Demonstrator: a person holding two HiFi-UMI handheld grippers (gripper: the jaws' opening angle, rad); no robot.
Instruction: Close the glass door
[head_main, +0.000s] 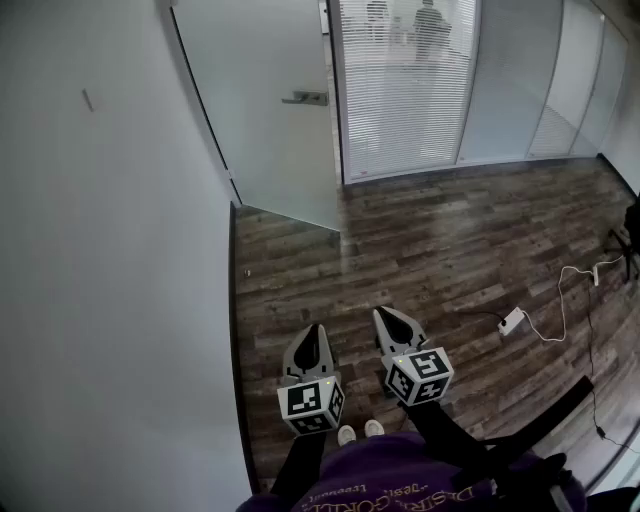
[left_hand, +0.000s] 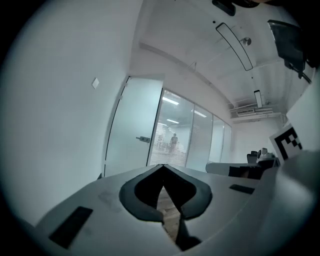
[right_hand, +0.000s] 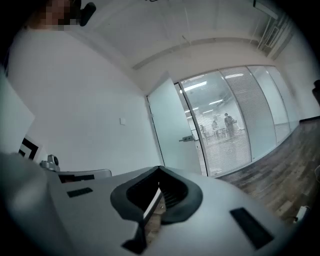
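Holding both level, I see the left tongs (head_main: 316, 328) and right tongs (head_main: 384, 314) pressed together, empty. The door (head_main: 265, 130) stands open well ahead, beside the wall (head_main: 110, 250). Closed tips could skid off its smooth glass or miss the handle (head_main: 306, 98).

Door (head_main: 265, 130) ahead of you: milky glass, smooth, not see-through. Handle (head_main: 305, 98): dull grey metal. Floor (head_main: 450, 240): dark wood boards, streaky grain. Wall (head_main: 110, 280) beside you: white, smooth, matt. Your left gripper (head_main: 315, 335), right gripper (head_main: 388, 320): smooth matt grey plastic. Your shirt (head_main: 400, 480): purple cloth.
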